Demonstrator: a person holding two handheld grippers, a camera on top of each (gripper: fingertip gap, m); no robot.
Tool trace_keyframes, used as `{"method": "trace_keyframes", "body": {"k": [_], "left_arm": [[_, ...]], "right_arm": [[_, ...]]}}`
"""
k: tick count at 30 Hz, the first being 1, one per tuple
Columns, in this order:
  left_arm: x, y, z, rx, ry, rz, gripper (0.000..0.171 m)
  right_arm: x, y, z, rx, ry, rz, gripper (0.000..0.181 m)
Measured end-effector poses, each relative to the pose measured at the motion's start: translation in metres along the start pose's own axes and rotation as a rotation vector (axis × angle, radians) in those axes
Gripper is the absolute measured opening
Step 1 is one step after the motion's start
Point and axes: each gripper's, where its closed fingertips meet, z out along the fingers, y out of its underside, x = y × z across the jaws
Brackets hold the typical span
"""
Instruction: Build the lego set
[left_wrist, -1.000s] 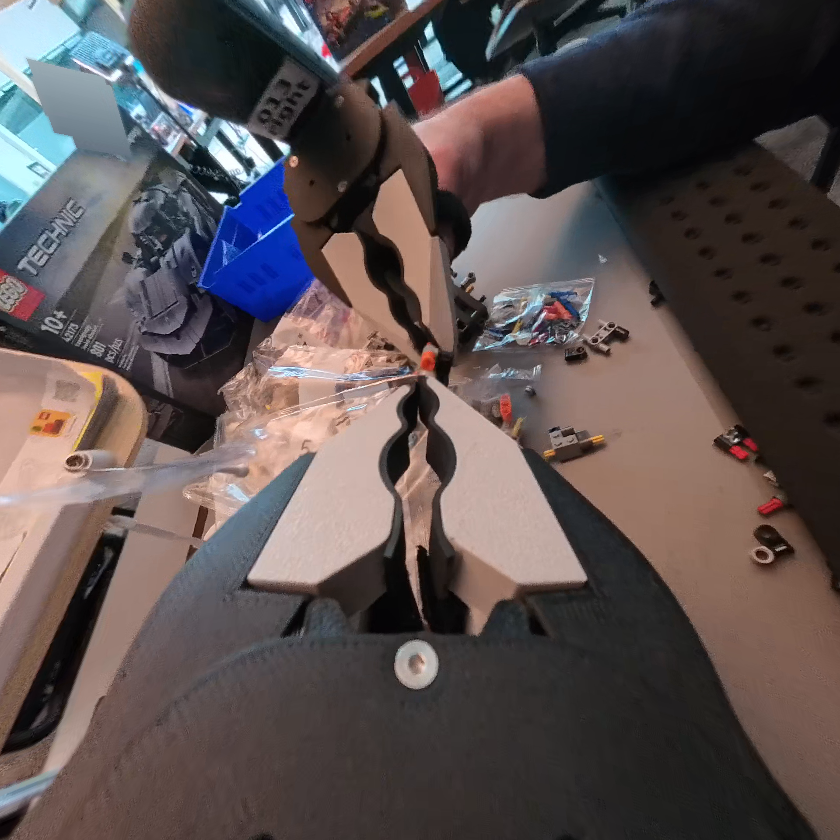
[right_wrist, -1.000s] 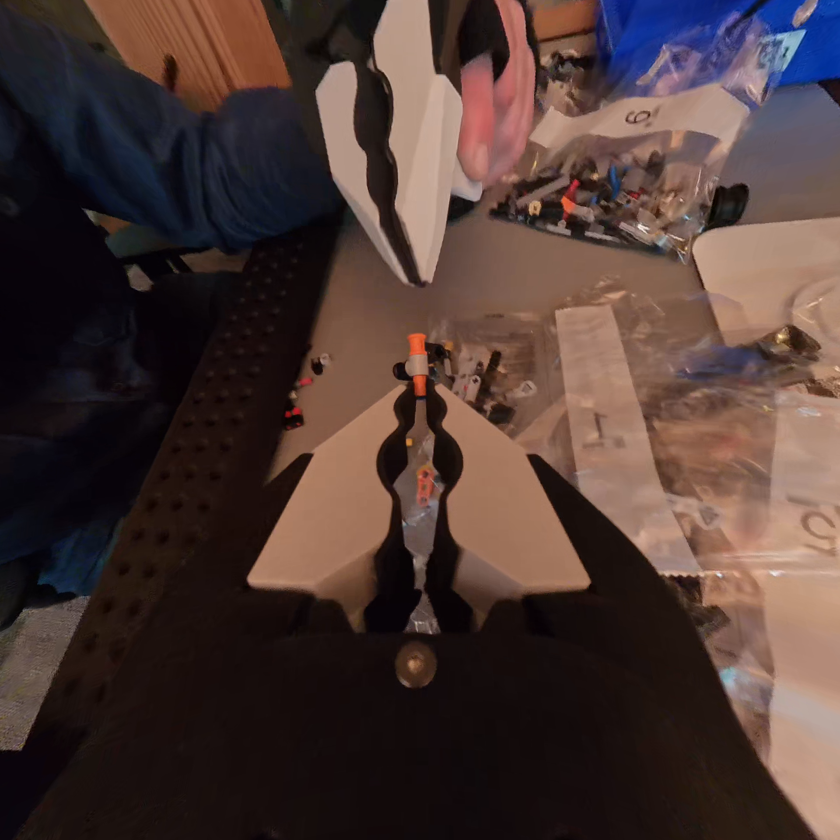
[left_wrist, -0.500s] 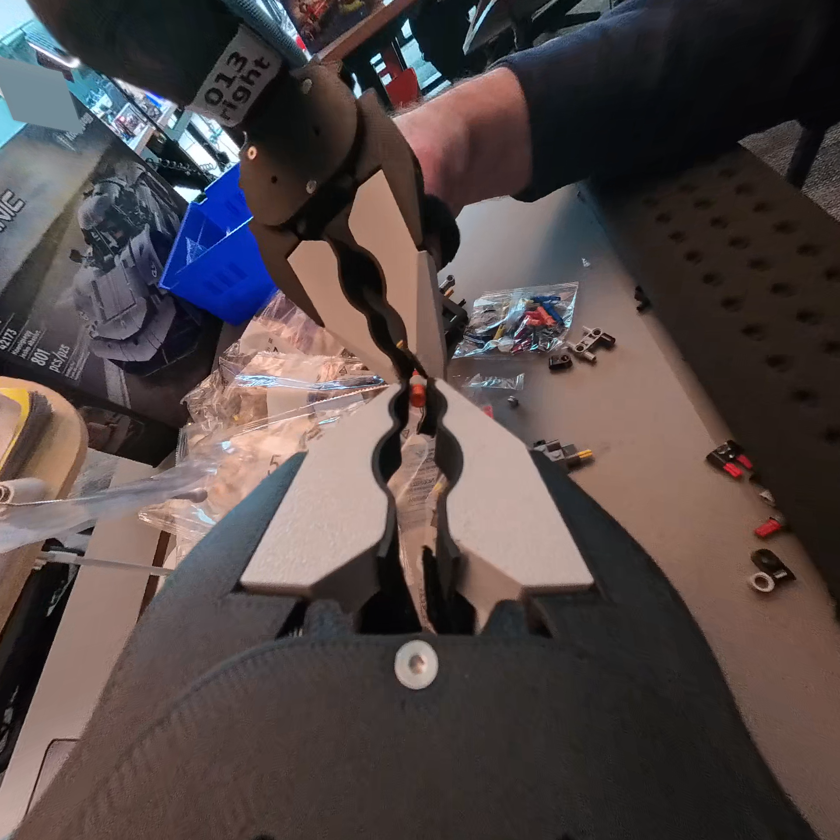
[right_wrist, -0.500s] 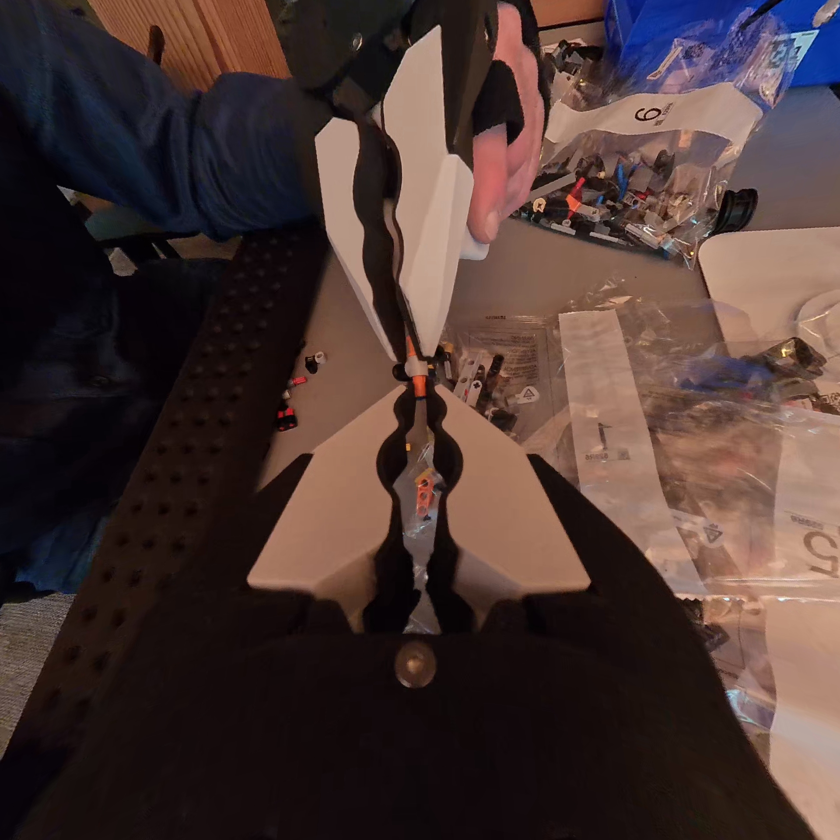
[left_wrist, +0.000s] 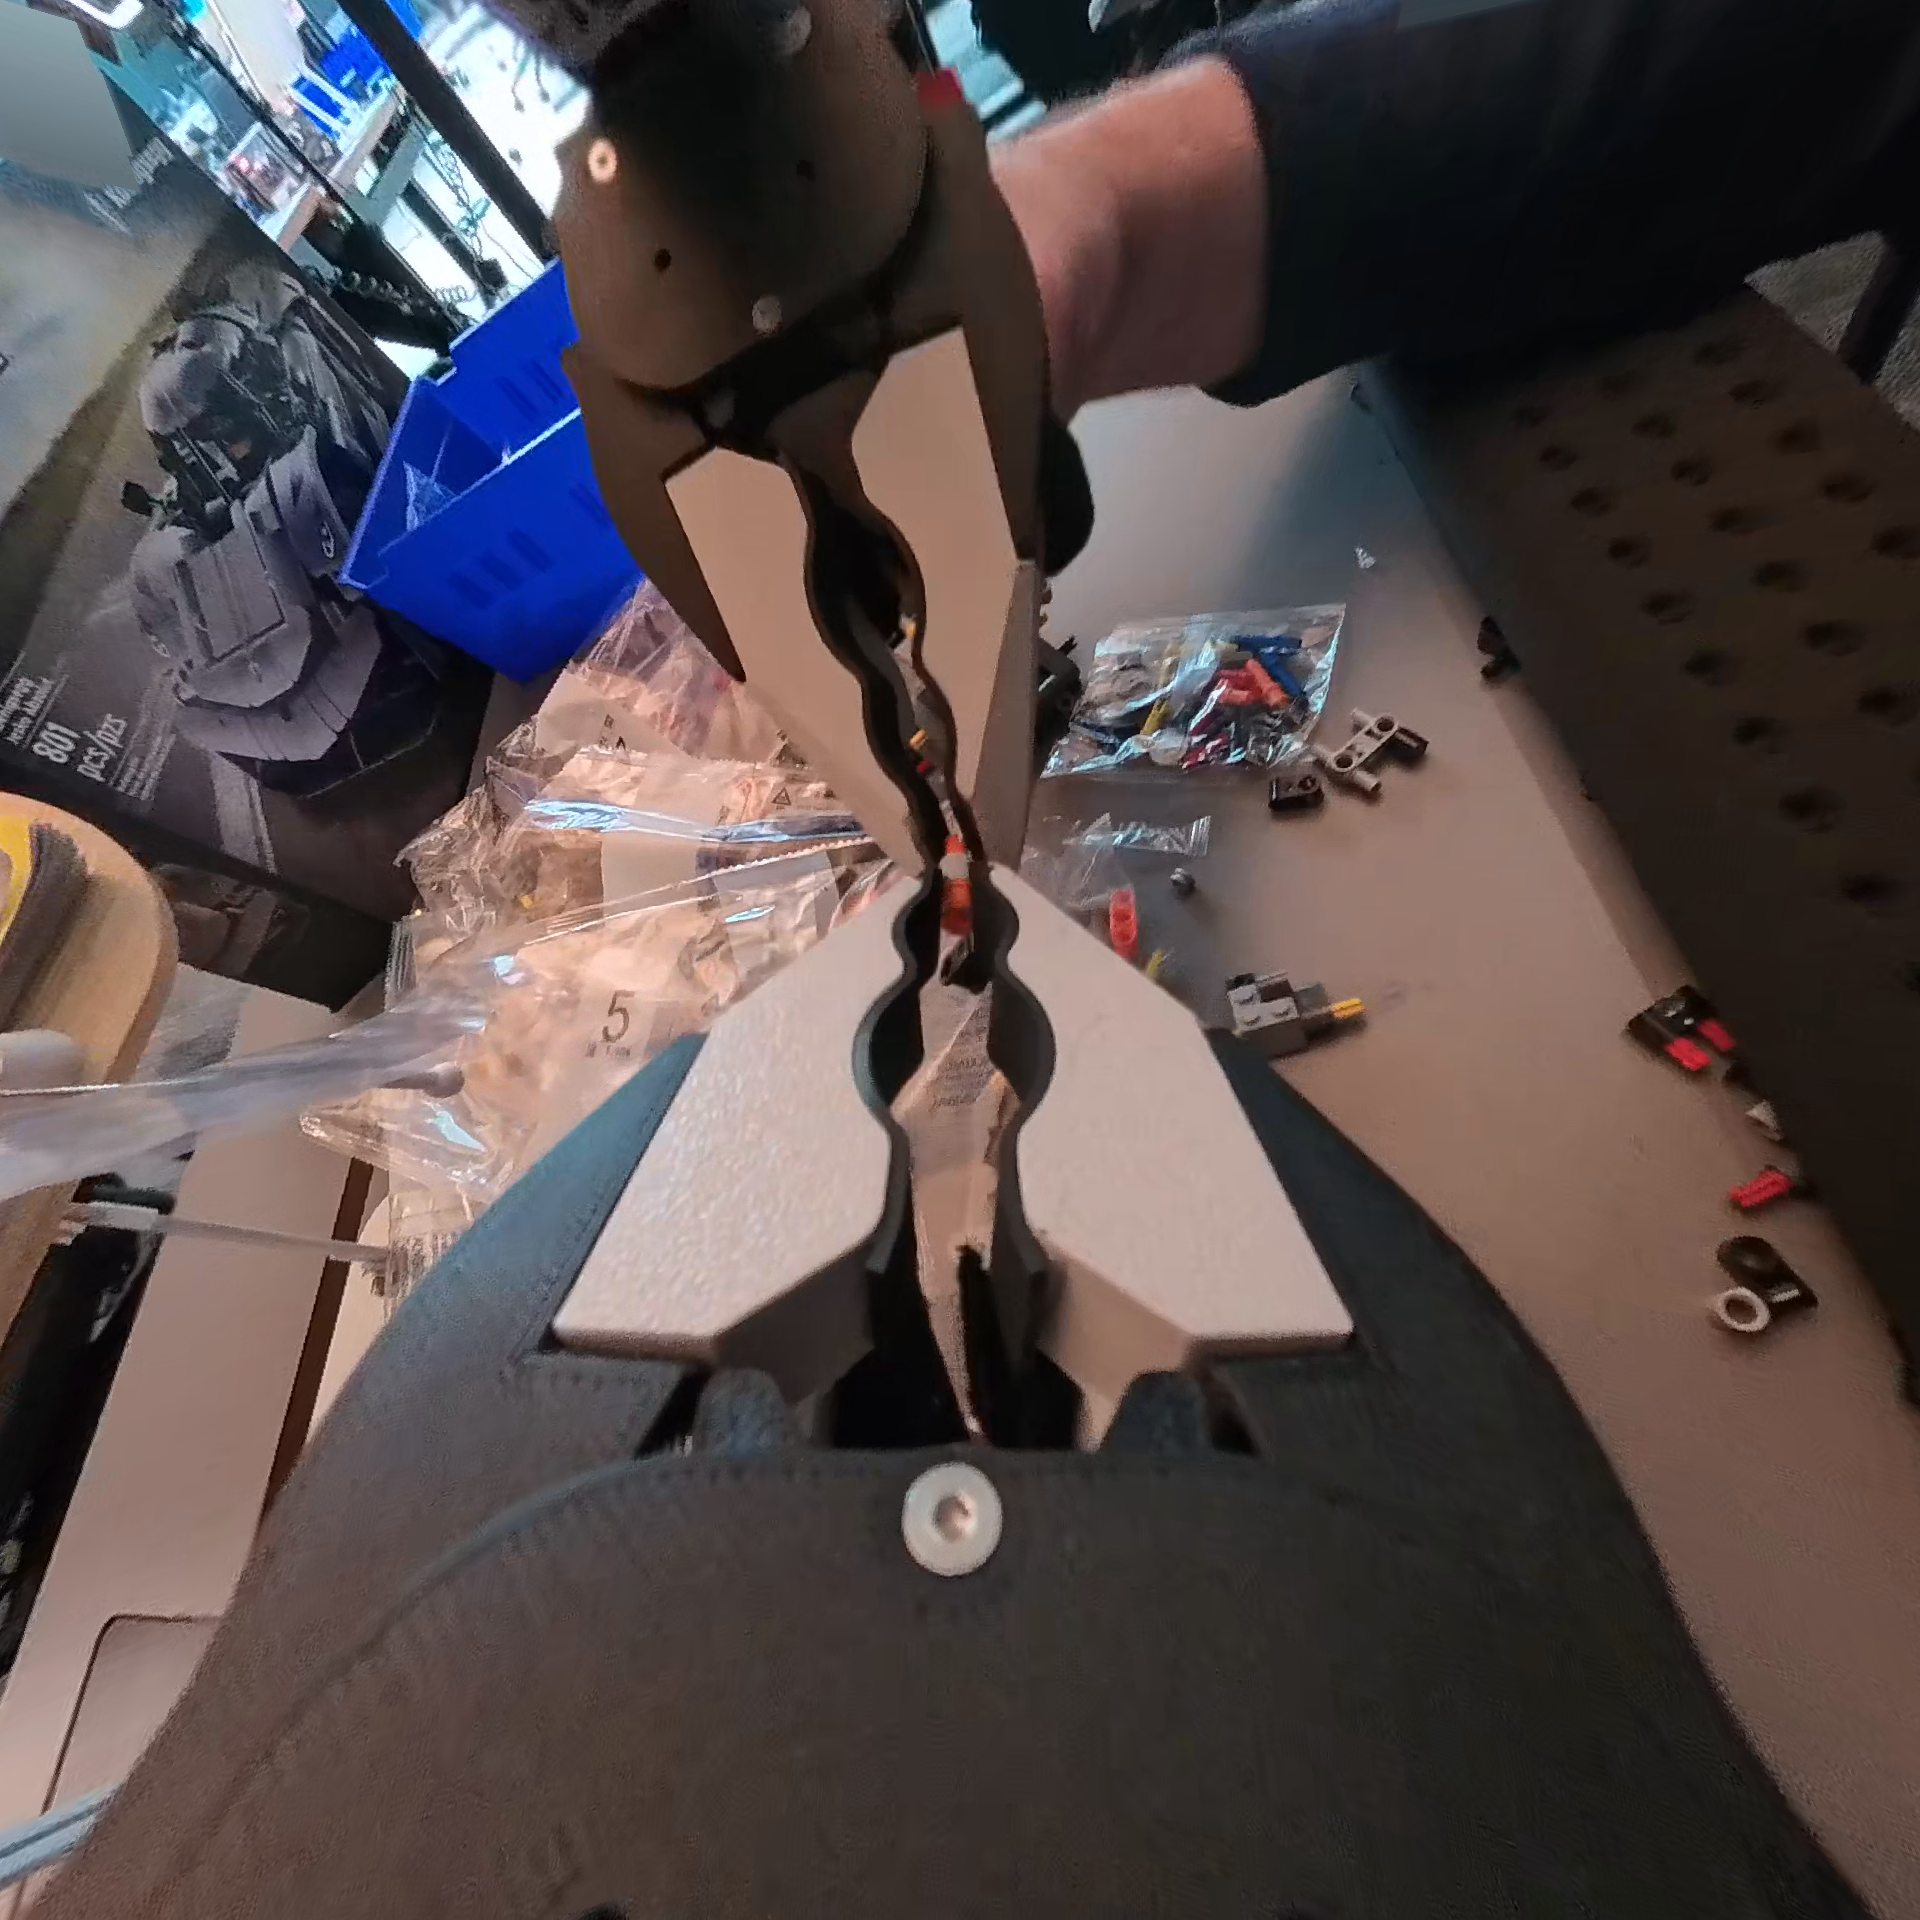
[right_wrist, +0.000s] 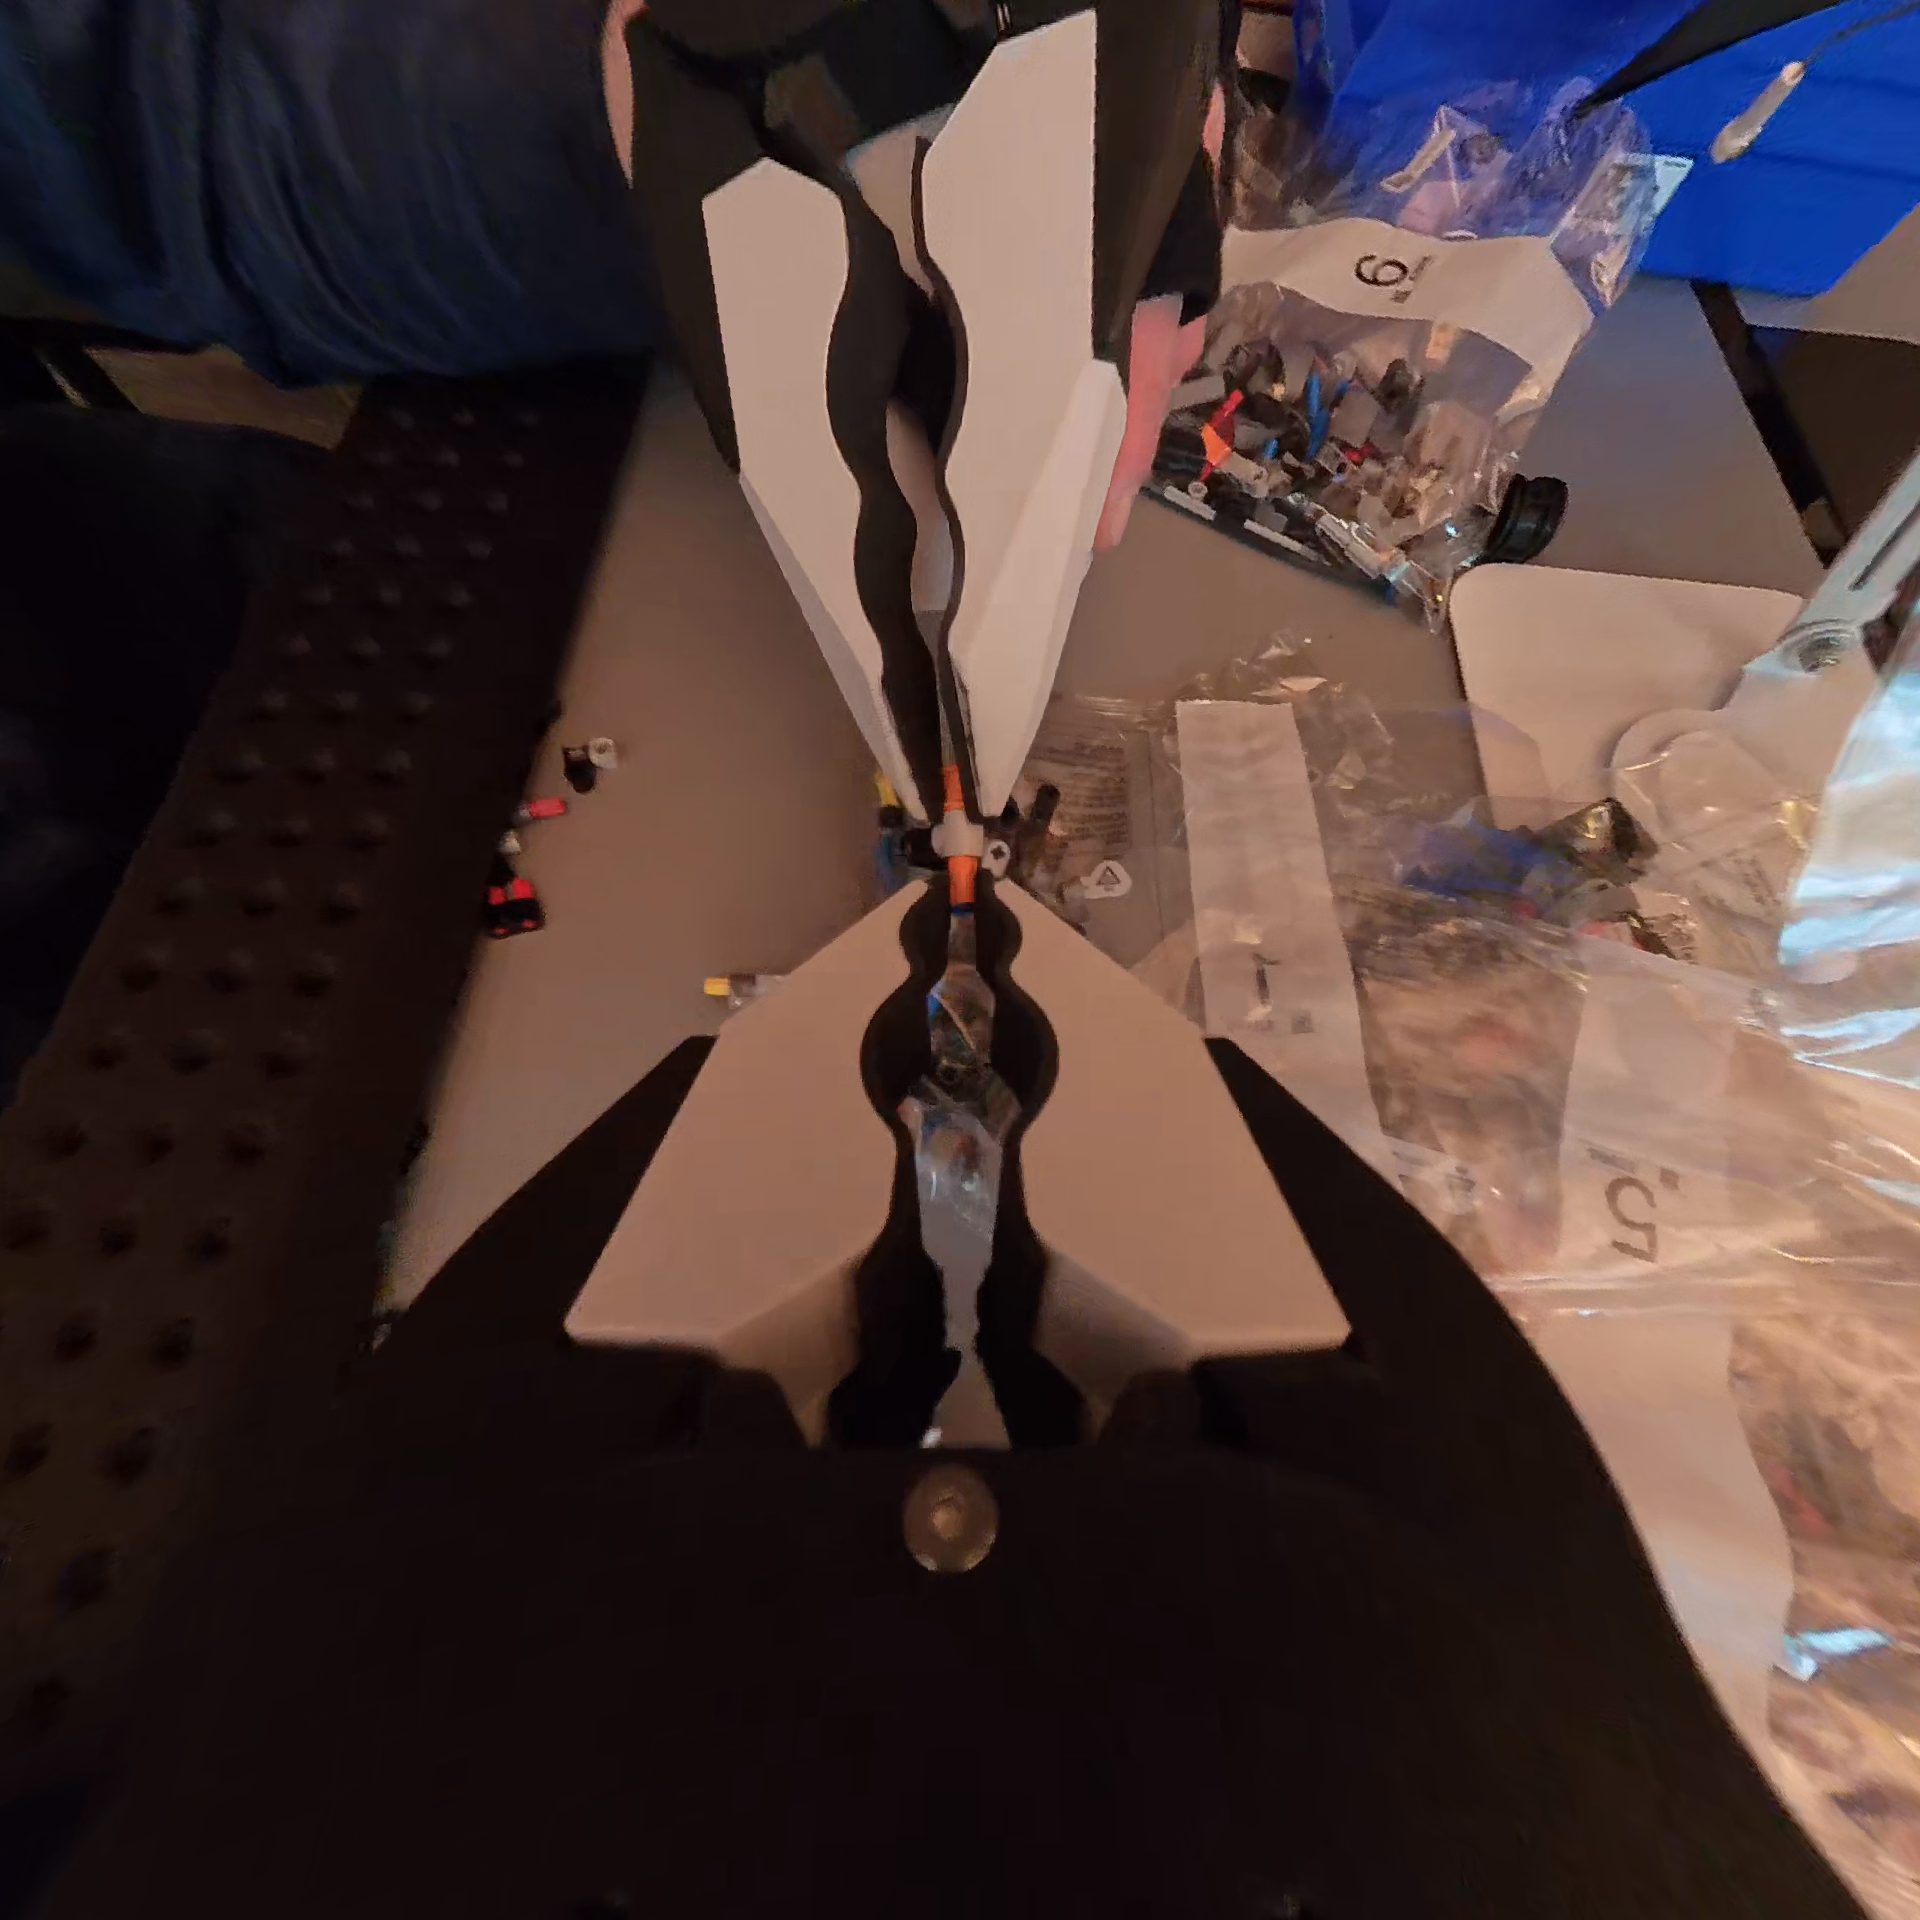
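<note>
A small orange pin (right_wrist: 961, 871) with a white collar (right_wrist: 954, 840) is held in the air between the two grippers, which meet tip to tip above the grey table (right_wrist: 727, 623). My right gripper (right_wrist: 958, 909) is shut on the pin's near end. My left gripper (right_wrist: 954, 805) comes down from above and its pads close on the pin's far end. In the left wrist view the left gripper (left_wrist: 956, 888) has the pin (left_wrist: 957, 896) between its tips, and the right gripper (left_wrist: 951, 847) reaches down to it from above.
Clear numbered bags of parts (left_wrist: 623, 997) (right_wrist: 1351, 416) lie under and beside the grippers. A small bag of coloured pins (left_wrist: 1205, 696), loose pieces (left_wrist: 1278, 1008) (left_wrist: 1683, 1039) (right_wrist: 514, 904), a blue bin (left_wrist: 488, 540), the set's box (left_wrist: 208, 520) and a black perforated board (left_wrist: 1714, 623) surround them. The grippers are tip to tip, or close to it.
The two grippers have come together tip to tip. The left gripper's jaws parted slightly and now sit around the free end of the orange pin that the right gripper was holding.
</note>
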Motion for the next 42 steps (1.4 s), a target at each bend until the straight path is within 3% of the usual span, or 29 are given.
{"method": "trace_keyframes", "body": {"k": [3, 6, 11, 16, 20, 24, 36, 42], "left_arm": [[-0.004, 0.012, -0.001, -0.067, -0.028, 0.03, 0.0], [-0.007, 0.008, -0.007, -0.026, -0.023, -0.003, 0.0], [-0.008, 0.006, -0.002, -0.006, -0.023, -0.03, 0.0], [-0.005, 0.006, -0.002, 0.026, 0.016, -0.099, 0.023], [0.0, 0.012, 0.006, -0.012, 0.041, -0.091, 0.006], [-0.002, 0.014, 0.005, -0.006, 0.039, -0.115, 0.005], [-0.006, 0.016, 0.007, -0.095, -0.039, 0.009, 0.004], [-0.005, 0.02, 0.011, -0.118, -0.044, 0.032, 0.004]], "right_arm": [[0.006, 0.006, -0.005, -0.036, 0.049, -0.009, 0.001], [0.006, -0.004, -0.012, 0.025, 0.038, 0.0, 0.001], [0.006, -0.002, -0.012, 0.01, 0.064, -0.031, 0.001], [0.006, 0.0, -0.008, -0.014, 0.08, -0.071, 0.001], [0.007, 0.003, -0.004, -0.05, 0.107, -0.11, 0.001], [0.008, -0.001, -0.006, -0.03, 0.123, -0.129, 0.001], [0.006, -0.01, -0.005, -0.003, 0.134, -0.13, 0.013], [0.009, -0.006, -0.002, -0.023, 0.141, -0.105, 0.006]]}}
